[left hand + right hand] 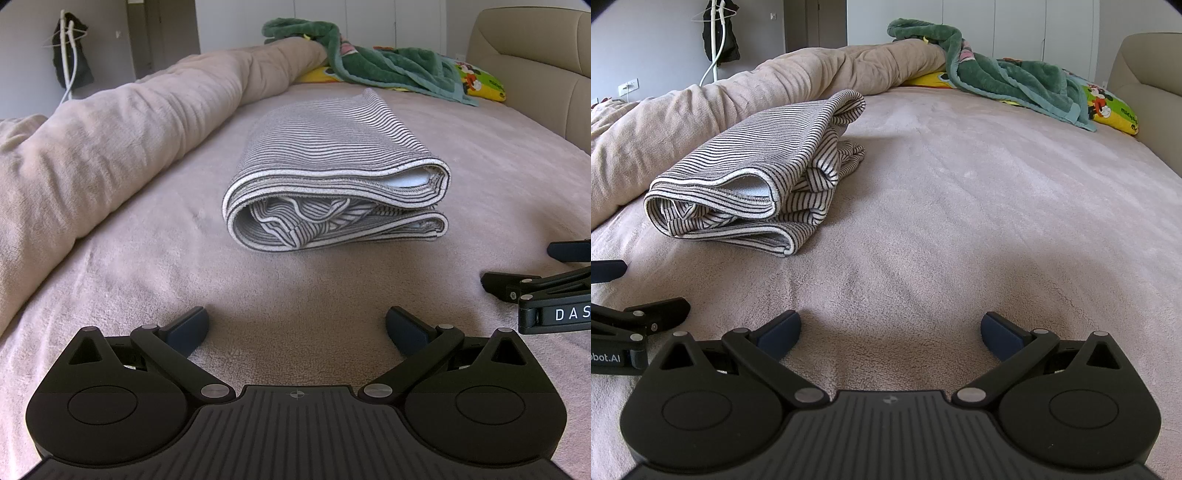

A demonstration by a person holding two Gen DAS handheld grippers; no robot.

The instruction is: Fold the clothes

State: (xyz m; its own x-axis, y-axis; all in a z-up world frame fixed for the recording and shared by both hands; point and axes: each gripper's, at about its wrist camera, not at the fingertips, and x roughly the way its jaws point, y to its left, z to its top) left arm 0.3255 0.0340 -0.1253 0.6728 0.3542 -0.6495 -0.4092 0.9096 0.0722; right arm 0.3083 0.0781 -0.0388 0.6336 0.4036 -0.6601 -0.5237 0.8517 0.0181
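Observation:
A black-and-white striped garment (332,162) lies folded in a thick bundle on the pink bed cover (295,288). It sits straight ahead of my left gripper (297,326), which stands open and holds nothing, a short way back from the bundle. In the right wrist view the same striped garment (757,177) lies to the front left. My right gripper (891,330) is open over bare cover, clear of the cloth. Each gripper shows at the edge of the other's view: the right one (524,269) and the left one (646,291).
A rolled beige duvet (110,140) runs along the left side of the bed. A green blanket (1004,77) and a yellow cartoon pillow (1112,107) lie at the far end. A padded headboard (539,55) stands at the right. A coat stand (718,40) is by the far wall.

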